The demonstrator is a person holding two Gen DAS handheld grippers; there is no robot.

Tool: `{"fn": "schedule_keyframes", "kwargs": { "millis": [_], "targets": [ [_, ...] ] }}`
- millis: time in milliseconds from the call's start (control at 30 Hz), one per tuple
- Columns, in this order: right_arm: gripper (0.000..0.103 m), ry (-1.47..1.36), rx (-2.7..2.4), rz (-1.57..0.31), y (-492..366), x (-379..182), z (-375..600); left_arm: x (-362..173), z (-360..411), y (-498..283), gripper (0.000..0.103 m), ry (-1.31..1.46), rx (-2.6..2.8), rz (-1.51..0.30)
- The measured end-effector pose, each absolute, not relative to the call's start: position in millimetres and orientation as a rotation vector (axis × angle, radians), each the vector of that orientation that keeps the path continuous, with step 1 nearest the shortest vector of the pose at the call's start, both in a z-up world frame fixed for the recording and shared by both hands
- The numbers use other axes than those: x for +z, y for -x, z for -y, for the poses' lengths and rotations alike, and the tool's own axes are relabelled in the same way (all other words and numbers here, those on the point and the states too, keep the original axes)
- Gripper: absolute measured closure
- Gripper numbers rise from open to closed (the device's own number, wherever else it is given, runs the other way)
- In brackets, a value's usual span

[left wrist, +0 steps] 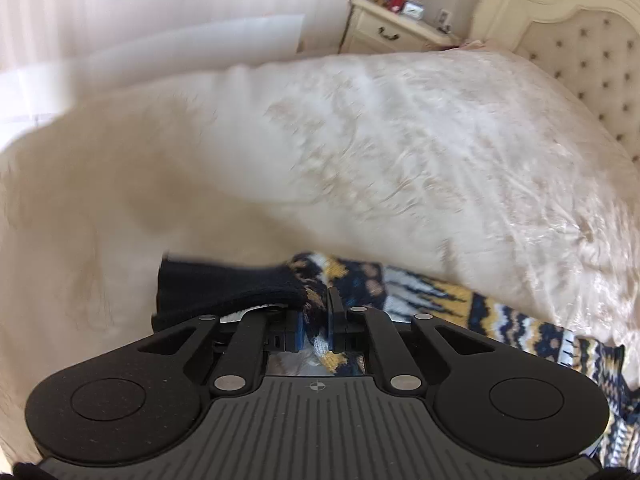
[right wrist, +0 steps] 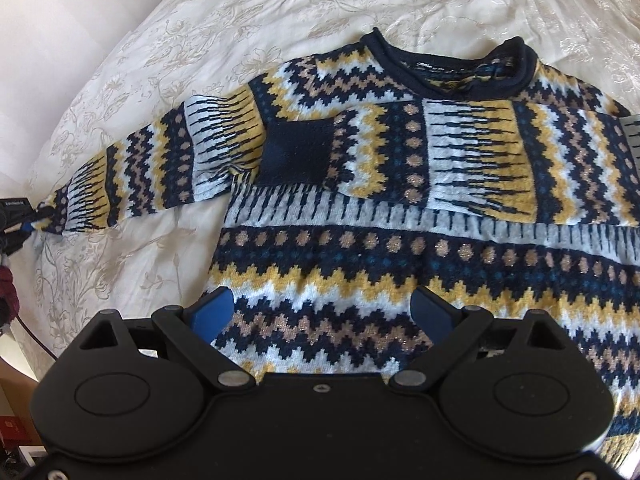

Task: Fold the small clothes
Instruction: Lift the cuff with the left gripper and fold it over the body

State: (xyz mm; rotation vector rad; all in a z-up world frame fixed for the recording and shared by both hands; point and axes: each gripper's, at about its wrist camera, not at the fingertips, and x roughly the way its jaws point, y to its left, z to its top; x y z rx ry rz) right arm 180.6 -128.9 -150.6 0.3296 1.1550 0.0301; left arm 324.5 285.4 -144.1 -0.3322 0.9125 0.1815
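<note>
In my left wrist view, the upper left of the frame is pale, blurred wall with a white sheet-like panel [left wrist: 192, 40] leaning along it; below that the cream embroidered bedspread [left wrist: 360, 152] fills the middle of the picture, and at the upper right stand a cream bedside cabinet with a dark drawer handle [left wrist: 384, 28] and the cream button-tufted headboard [left wrist: 588, 52]. At the bottom centre my left gripper [left wrist: 316, 316] is clamped on the sleeve end of the navy, yellow and white zigzag-patterned knitted sweater [left wrist: 460, 300], its plain navy cuff [left wrist: 224, 284] sticking out to the left of the pads. In my right wrist view, the far left edge shows that same gripper as a small dark shape pinching the sleeve tip, with a dark cable below it over the bed's side. The sweater [right wrist: 400, 208] lies flat on the bedspread [right wrist: 200, 20] across the centre and right, neck toward the top, one sleeve stretched to the left and the other folded across the chest. My right gripper [right wrist: 322, 308], bottom centre, hangs over the hem area with its blue pads [right wrist: 212, 308] spread wide, holding nothing.
</note>
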Motion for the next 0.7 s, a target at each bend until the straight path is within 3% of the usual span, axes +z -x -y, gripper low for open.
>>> {"fn": "schedule_keyframes", "kwargs": {
  "millis": [400,700],
  "targets": [
    [0.007,-0.396,0.048,-1.133,-157,-152,164,-40,-130,-313,0.094,0.059,-0.115,-0.704],
    [0.007,-0.444,0.009,-1.092,-128,-144,219,-58,3,-300,0.093,0.032,-0.295,-0.775]
  ]
}}
